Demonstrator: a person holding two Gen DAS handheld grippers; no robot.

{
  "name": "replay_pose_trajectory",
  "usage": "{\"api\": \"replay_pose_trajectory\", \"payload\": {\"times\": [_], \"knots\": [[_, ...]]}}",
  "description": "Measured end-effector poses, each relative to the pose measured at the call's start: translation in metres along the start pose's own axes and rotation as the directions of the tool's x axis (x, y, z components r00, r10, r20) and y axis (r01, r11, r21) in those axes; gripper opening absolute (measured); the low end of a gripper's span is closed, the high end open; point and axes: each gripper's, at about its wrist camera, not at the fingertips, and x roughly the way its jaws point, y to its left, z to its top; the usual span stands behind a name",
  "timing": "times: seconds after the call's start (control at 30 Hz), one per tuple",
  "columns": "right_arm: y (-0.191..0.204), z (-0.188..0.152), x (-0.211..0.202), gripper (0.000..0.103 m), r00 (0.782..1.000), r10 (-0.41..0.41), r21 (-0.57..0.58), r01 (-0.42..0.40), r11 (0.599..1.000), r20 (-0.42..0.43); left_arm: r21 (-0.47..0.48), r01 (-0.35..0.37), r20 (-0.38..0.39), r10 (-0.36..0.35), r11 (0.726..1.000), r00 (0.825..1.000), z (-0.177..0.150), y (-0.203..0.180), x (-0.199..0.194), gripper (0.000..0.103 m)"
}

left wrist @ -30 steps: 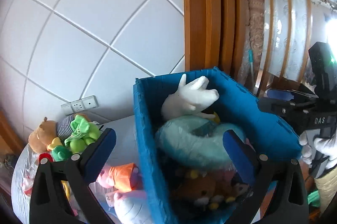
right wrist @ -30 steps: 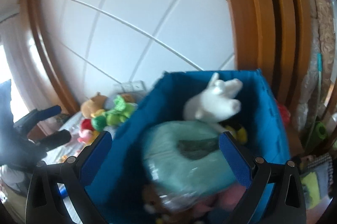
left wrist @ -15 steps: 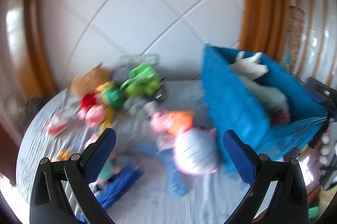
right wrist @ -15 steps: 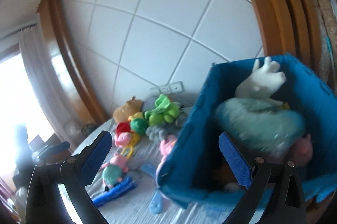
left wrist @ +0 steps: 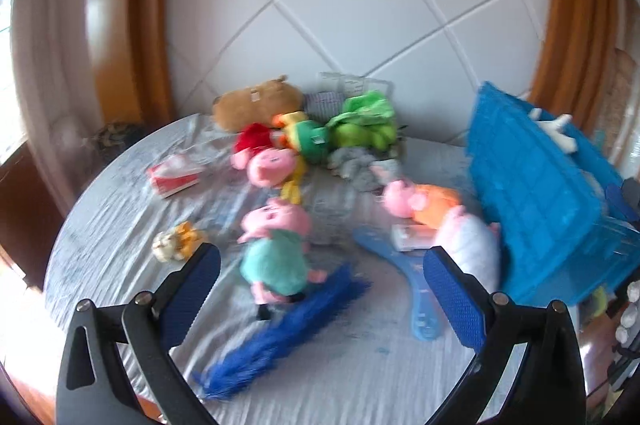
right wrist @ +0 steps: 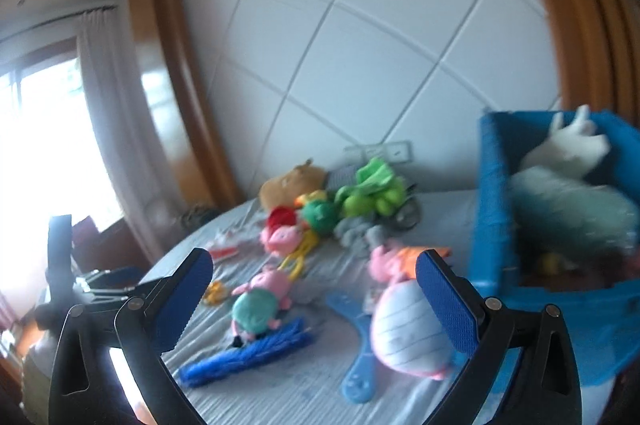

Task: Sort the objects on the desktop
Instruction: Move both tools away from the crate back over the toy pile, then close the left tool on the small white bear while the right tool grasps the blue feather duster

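Two grippers: left gripper [left wrist: 320, 289] and right gripper [right wrist: 314, 289] both spread wide, holding nothing.
Table [left wrist: 360, 365]: scattered soft toys.
Blue bin [right wrist: 492, 225]: right side, stuffed with toys.

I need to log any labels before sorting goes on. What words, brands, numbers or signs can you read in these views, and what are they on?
None can be read in either view.
Red and white packet: print blurred, unreadable.
Small white tag beside the orange-dressed pig toy: too blurred to tell if it bears text.
Patch on the brown plush: too small to read.
Blue bin: no lettering visible.
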Motion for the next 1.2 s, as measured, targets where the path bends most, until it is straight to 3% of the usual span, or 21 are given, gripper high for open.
{"api": "replay_pose_trajectory", "payload": {"times": [0.13, 0.27, 0.43, 0.77, 1.03, 1.2], "knots": [[0.002, -0.011, 0.058, 0.103, 0.993, 0.061, 0.031, -0.058, 0.998, -0.103, -0.049, -0.076, -0.052, 0.074, 0.996, 0.996, -0.006, 0.024, 0.023, 0.103], [-0.002, -0.023, 0.116, 0.103, 0.969, 0.124, 0.050, -0.115, 0.992, -0.213, -0.115, -0.140, -0.109, 0.128, 0.983, 0.986, -0.014, 0.045, 0.050, 0.103], [0.002, -0.035, 0.165, 0.103, 0.941, 0.187, 0.051, -0.180, 0.982, -0.282, -0.166, -0.187, -0.147, 0.164, 0.968, 0.976, -0.025, 0.068, 0.068, 0.103], [0.014, -0.061, 0.228, 0.103, 0.889, 0.209, 0.120, -0.175, 0.977, -0.408, -0.224, -0.284, -0.236, 0.230, 0.932, 0.944, -0.048, 0.147, 0.092, 0.103], [0.072, -0.080, 0.278, 0.103, 0.890, 0.146, 0.155, -0.087, 0.984, -0.432, -0.158, -0.265, -0.282, 0.213, 0.951, 0.935, -0.038, 0.223, 0.142, 0.103], [0.112, -0.091, 0.311, 0.103, 0.892, 0.099, 0.177, -0.022, 0.984, -0.441, -0.063, -0.141, -0.313, 0.115, 0.988, 0.943, -0.021, 0.271, 0.187, 0.103]]}}
